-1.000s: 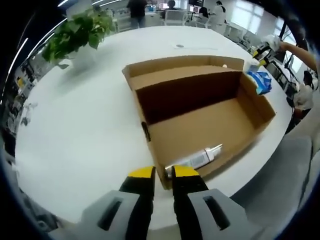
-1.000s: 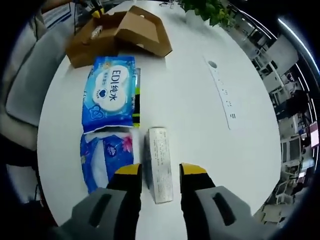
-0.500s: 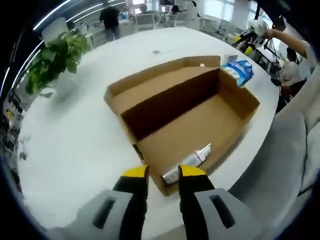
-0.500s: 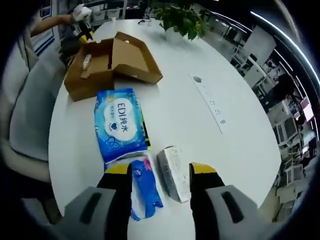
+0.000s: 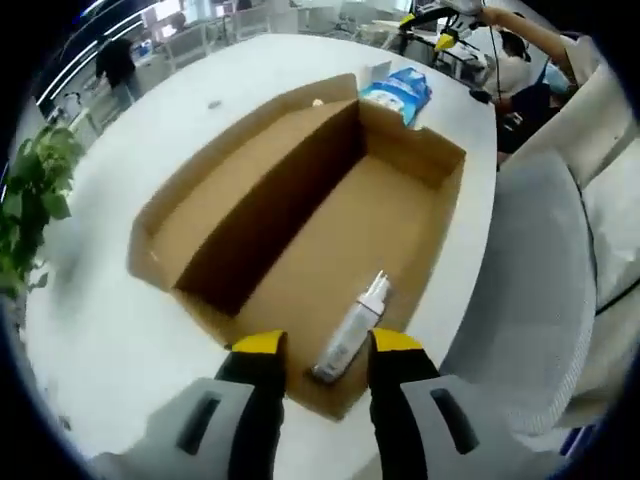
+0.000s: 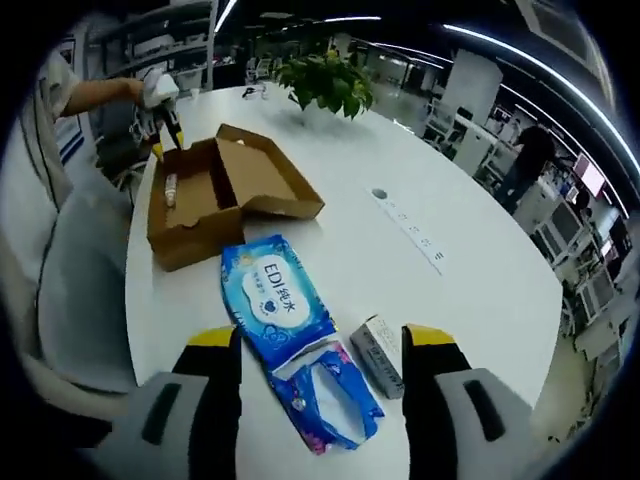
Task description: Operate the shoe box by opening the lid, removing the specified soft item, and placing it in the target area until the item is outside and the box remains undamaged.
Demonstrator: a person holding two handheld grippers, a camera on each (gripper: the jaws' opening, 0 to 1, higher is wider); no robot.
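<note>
One open cardboard shoe box [image 5: 300, 210] is seen on the white round table [image 5: 110, 330], near its edge, with one white tube [image 5: 350, 328] lying inside by the near wall. The left gripper [image 5: 320, 345] has been brought closer above it, jaws apart and empty. The right gripper [image 6: 318, 338] has been lifted, jaws apart, over two blue wipe packs [image 6: 277, 305] and one small carton [image 6: 381, 355].
</note>
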